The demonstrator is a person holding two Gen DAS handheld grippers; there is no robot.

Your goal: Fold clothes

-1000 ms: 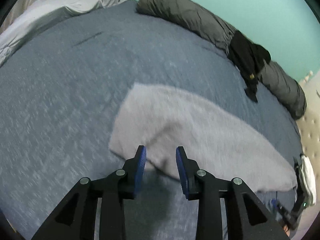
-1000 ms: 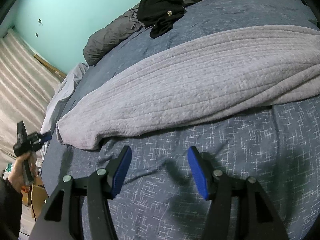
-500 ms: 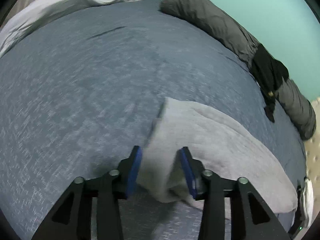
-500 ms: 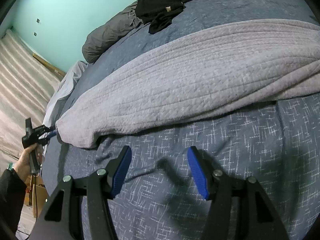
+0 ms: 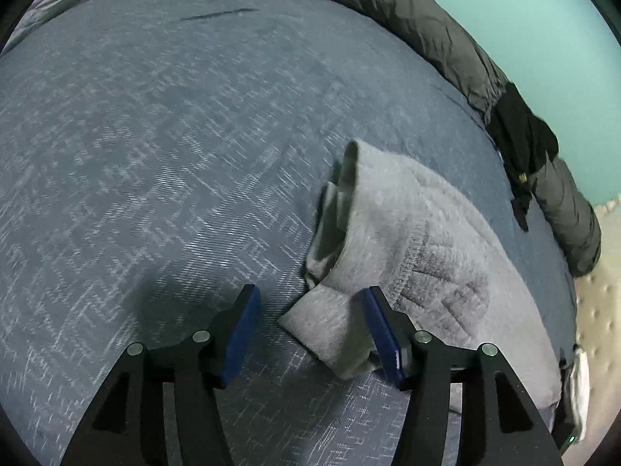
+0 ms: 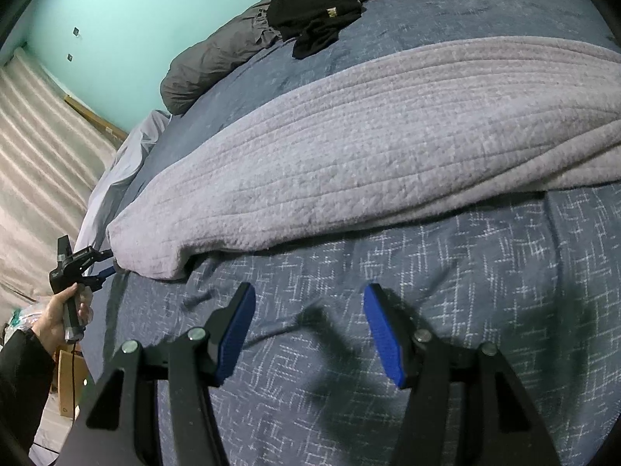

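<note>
A grey ribbed knit garment [image 5: 419, 256] lies stretched across the blue bedspread [image 5: 155, 155]. Its near end is bunched, and a corner of it lies between the blue pads of my left gripper [image 5: 310, 330]. Those jaws are opening: the cloth rests against the right pad, while the left pad stands apart from it. In the right wrist view the same garment [image 6: 349, 147] runs across the bed, with the left gripper [image 6: 110, 261] at its far left end in a person's hand [image 6: 62, 310]. My right gripper [image 6: 308, 326] hovers open over bare bedspread [image 6: 465, 291], just short of the garment's long edge.
A rolled dark grey duvet [image 5: 419, 19] lines the far side along the turquoise wall, with a black garment [image 5: 520, 136] draped on it. A pale sheet [image 6: 116, 171] hangs at the bed's left end. A cardboard box [image 6: 68, 380] stands on the floor. A tufted headboard [image 5: 597, 310] is at the right.
My left gripper has come down onto the garment's end and its jaws have widened around the bunched corner. The right gripper has stayed where it was.
</note>
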